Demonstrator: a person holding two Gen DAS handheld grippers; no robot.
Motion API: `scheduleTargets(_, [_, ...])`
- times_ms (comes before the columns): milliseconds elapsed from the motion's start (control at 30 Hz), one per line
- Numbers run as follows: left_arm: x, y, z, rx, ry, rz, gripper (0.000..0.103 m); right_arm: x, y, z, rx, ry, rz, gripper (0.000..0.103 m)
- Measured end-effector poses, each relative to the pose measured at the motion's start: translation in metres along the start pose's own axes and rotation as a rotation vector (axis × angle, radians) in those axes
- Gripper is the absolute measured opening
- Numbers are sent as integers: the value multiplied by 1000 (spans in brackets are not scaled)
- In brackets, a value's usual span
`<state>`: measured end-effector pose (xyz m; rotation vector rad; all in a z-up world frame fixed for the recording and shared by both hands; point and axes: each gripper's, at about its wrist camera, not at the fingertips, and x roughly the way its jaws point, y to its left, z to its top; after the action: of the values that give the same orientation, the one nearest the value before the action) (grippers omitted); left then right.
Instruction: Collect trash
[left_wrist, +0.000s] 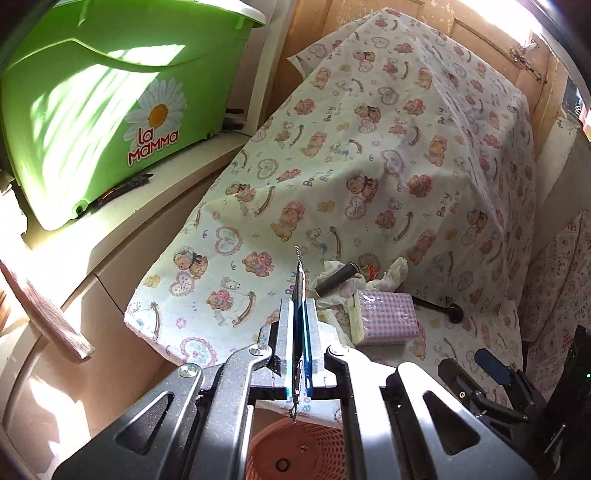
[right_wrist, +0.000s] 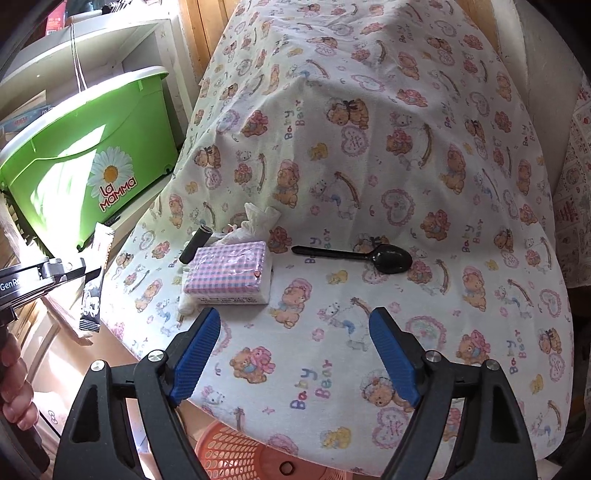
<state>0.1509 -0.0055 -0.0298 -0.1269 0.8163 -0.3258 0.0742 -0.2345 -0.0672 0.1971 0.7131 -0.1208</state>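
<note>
Left wrist view: left hand-held gripper (left_wrist: 301, 332) is clamped edge-on on a thin wrapper (left_wrist: 298, 280), held directly above the orange basket (left_wrist: 291, 454), probably for dropping.

Right wrist view: right hand-held gripper (right_wrist: 293, 354) hovers with fingers apart over the cloth-covered tabletop (right_wrist: 461, 258); the wrapper (right_wrist: 96, 284) is a black-and-white sachet, off the tabletop's left edge.

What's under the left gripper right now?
Under the left gripper, shut on a flat wrapper, sits the orange basket. Its floor looks bare; the gripper body covers the basket's rim.
</note>
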Motion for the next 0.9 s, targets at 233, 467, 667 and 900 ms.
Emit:
scheduleTargets(233, [-8, 3, -1, 41, -49, 70, 4, 20, 52, 11, -95, -63, -7, 85])
scheduleTargets(467, [-1, 13, -2, 14, -34, 90, 4, 53, 72, 5, -100, -35, -64, 85])
scheduleTargets(667, [-5, 16, -1, 16, -41, 82, 4, 74, 74, 3, -67, -1, -85, 85])
scheduleTargets(900, [-6, 20, 1, -11, -37, 63, 4, 61, 71, 1, -77, -70, -93, 73])
